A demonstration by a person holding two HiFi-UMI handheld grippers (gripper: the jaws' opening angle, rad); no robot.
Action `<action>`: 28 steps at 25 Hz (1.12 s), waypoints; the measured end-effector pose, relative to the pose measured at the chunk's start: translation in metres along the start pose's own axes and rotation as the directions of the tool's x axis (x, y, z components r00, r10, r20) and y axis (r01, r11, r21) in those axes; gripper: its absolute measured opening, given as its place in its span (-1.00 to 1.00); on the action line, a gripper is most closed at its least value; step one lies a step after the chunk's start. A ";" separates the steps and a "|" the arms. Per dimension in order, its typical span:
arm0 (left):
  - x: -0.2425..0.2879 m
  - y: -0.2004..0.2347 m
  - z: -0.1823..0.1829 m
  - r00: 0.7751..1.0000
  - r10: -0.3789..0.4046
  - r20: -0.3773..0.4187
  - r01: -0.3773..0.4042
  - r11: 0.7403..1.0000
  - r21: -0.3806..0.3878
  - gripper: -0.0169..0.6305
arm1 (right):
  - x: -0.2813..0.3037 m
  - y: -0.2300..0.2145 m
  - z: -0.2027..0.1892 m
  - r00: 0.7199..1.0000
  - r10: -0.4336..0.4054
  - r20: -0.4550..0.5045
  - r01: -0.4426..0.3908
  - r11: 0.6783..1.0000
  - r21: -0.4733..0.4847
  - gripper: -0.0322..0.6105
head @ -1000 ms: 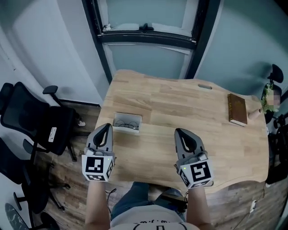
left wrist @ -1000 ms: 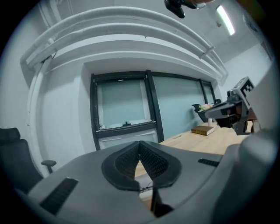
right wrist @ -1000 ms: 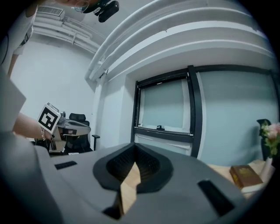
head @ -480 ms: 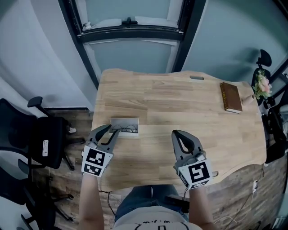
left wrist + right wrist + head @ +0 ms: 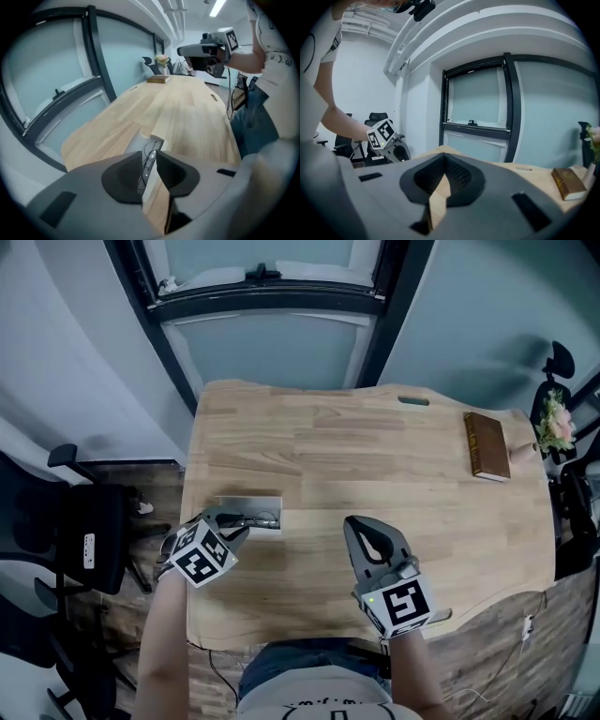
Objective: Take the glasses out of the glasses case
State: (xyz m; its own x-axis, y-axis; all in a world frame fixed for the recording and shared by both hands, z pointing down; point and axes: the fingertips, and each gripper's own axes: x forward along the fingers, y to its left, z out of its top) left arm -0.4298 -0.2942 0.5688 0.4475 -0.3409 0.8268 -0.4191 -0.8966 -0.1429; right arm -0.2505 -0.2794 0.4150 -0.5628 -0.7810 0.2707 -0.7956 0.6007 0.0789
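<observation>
Left gripper view shows wire glasses [image 5: 151, 149], likely light and bendable, best pinched at the bridge, lying in the case [image 5: 158, 140] on the worktop [image 5: 375, 446] between the parted, just-closing jaws of the left hand-held gripper [image 5: 232, 522], while the right hand-held gripper [image 5: 362, 523] is closed, empty.

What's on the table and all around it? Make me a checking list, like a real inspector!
Surface: wooden table.
Job's things: glasses case open near the left edge; glasses inside it.
Clutter: brown book at the far right; flowers beside it.
Grippers: left gripper tipped down into the case, jaws apart and just closing, glasses between them; right gripper over the table, jaws together, empty.
Cables: thin cable below the near table edge.
Surroundings: dark-framed window; black office chair on the left.
</observation>
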 end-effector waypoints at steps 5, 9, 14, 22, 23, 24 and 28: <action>0.032 0.006 -0.010 0.986 -0.096 -0.136 0.108 0.990 0.085 -0.64 | 0.009 -0.016 -0.015 0.999 0.016 -0.041 -0.015 1.000 0.018 -0.87; 0.051 0.005 -0.013 0.963 -0.171 -0.210 0.198 0.973 0.119 -0.68 | 0.016 -0.037 -0.025 0.998 -0.005 -0.065 0.008 0.999 0.043 -0.87; 0.065 -0.003 -0.020 0.926 -0.261 -0.271 0.300 0.947 0.114 -0.67 | 0.022 -0.055 -0.034 0.993 -0.023 -0.113 0.030 0.998 0.056 -0.87; 0.072 0.003 -0.030 0.900 -0.269 -0.344 0.336 0.929 0.154 -0.73 | 0.028 -0.055 -0.042 0.995 0.000 -0.105 0.004 0.999 0.037 -0.87; 0.074 0.004 -0.033 0.896 -0.258 -0.362 0.338 0.924 0.180 -0.77 | 0.028 -0.054 -0.043 0.994 0.003 -0.109 0.001 1.000 0.030 -0.87; 0.076 0.005 -0.035 0.893 -0.248 -0.376 0.340 0.918 0.202 -0.81 | 0.028 -0.053 -0.043 0.994 0.006 -0.111 -0.003 1.000 0.024 -0.87; 0.078 0.005 -0.037 0.891 -0.241 -0.385 0.340 0.915 0.215 -0.83 | 0.027 -0.050 -0.041 0.994 0.016 -0.111 -0.015 1.000 0.012 -0.87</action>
State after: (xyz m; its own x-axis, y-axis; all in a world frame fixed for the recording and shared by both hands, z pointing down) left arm -0.4263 -0.3150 0.6530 0.1958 0.0208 0.9804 -0.0617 -0.9975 0.0335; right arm -0.2169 -0.3230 0.4581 -0.5474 -0.7474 0.3766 -0.7898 0.6101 0.0629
